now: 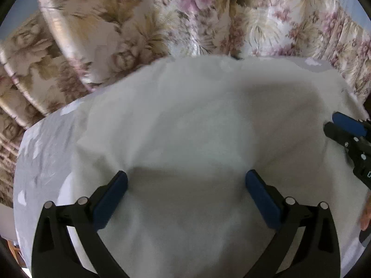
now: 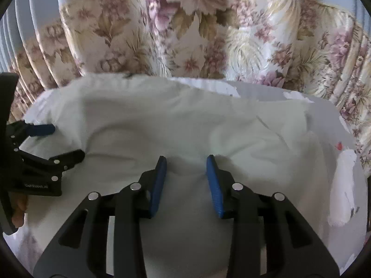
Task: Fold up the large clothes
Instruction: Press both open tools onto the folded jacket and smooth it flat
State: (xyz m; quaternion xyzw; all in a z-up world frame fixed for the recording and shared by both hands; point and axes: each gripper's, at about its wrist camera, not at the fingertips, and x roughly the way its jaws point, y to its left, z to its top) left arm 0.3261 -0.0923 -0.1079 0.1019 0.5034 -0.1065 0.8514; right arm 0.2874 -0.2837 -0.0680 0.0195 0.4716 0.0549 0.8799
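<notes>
Cloth: white garment soft, light, slips easily (bunches under pads). Right gripper half-closed, pinching raised fold. Left gripper spread wide, nothing held. Grasp 2 edges.

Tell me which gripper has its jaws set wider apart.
The left gripper: its blue pads stand far apart over the white garment; the right gripper's sit closer.

A table under a pale grey cloth carries the spread white garment, rumpled and creased.
</notes>
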